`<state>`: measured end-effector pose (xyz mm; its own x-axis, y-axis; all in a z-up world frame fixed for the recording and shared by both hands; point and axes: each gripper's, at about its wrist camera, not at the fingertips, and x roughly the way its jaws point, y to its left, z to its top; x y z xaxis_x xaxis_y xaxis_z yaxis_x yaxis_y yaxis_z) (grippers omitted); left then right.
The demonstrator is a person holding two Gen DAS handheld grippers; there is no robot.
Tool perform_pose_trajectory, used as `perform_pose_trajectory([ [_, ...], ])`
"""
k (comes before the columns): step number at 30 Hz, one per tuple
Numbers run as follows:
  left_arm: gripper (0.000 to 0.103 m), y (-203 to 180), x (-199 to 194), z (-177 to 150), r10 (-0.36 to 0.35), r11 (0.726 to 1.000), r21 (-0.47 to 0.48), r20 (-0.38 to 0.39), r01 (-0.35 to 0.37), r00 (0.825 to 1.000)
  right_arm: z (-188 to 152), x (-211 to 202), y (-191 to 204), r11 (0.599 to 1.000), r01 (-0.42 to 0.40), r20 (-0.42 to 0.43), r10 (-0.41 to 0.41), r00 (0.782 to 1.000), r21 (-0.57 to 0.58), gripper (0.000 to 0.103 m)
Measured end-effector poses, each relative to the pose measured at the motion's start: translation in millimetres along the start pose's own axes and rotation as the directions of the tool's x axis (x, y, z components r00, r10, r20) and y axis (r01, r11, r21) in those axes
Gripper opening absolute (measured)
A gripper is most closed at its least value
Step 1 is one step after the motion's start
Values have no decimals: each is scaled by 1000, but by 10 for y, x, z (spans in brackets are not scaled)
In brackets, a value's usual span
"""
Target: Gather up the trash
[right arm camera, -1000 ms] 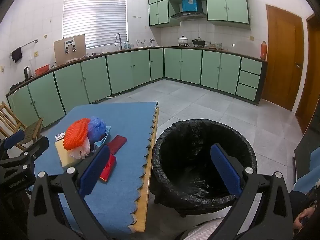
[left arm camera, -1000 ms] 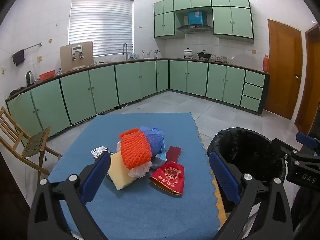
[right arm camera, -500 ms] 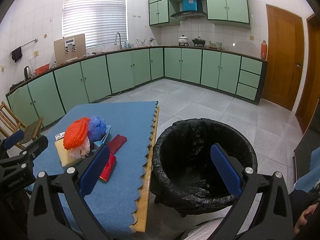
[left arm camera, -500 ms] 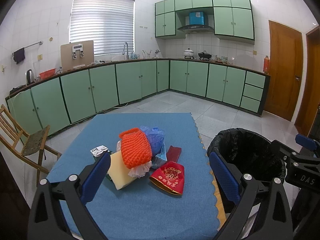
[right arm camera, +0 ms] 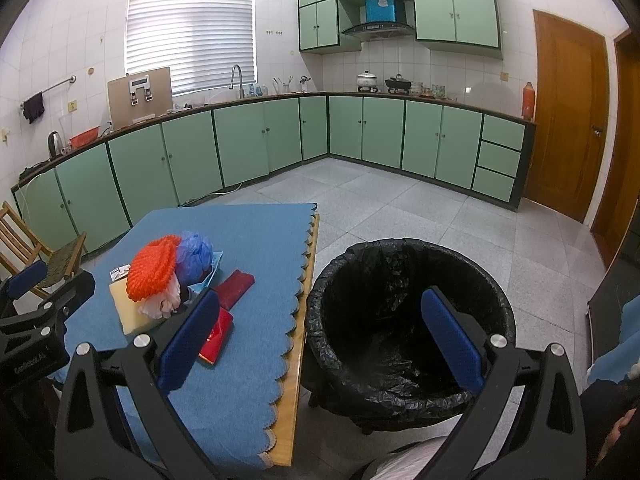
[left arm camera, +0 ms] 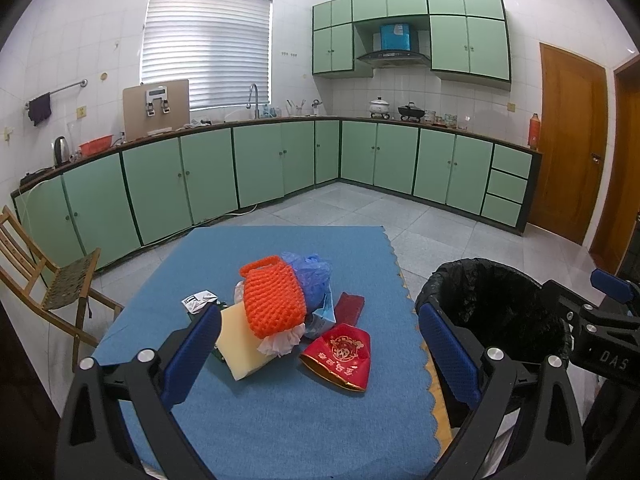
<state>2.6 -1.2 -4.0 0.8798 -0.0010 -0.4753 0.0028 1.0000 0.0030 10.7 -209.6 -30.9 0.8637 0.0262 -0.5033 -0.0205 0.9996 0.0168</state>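
A heap of trash lies mid-table on the blue cloth (left arm camera: 288,408): an orange knitted pouch (left arm camera: 273,298) (right arm camera: 152,269), a blue plastic bag (left arm camera: 314,276) (right arm camera: 195,256), a yellow sponge block (left arm camera: 242,340), white tissue (left arm camera: 282,342), a red printed envelope (left arm camera: 340,356) and a dark red packet (left arm camera: 349,306) (right arm camera: 236,288). My left gripper (left arm camera: 320,356) hovers open just short of the heap, nothing between its fingers. My right gripper (right arm camera: 320,336) hangs open above the near rim of the black-lined bin (right arm camera: 408,320) (left arm camera: 496,304), right of the table.
A small white wrapper (left arm camera: 198,301) lies left of the heap. A wooden chair (left arm camera: 44,284) stands left of the table. Green cabinets (left arm camera: 280,160) line the far walls, with a wooden door (left arm camera: 572,140) at right. Grey tiled floor (right arm camera: 420,208) lies beyond the bin.
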Motion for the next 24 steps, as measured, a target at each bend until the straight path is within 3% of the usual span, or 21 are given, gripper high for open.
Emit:
perform_pose_trajectory([
  [24, 97, 62, -6, 41, -2, 1000, -6, 0, 2, 1000, 38, 0, 27, 1000, -2, 2, 2, 1000, -12, 98],
])
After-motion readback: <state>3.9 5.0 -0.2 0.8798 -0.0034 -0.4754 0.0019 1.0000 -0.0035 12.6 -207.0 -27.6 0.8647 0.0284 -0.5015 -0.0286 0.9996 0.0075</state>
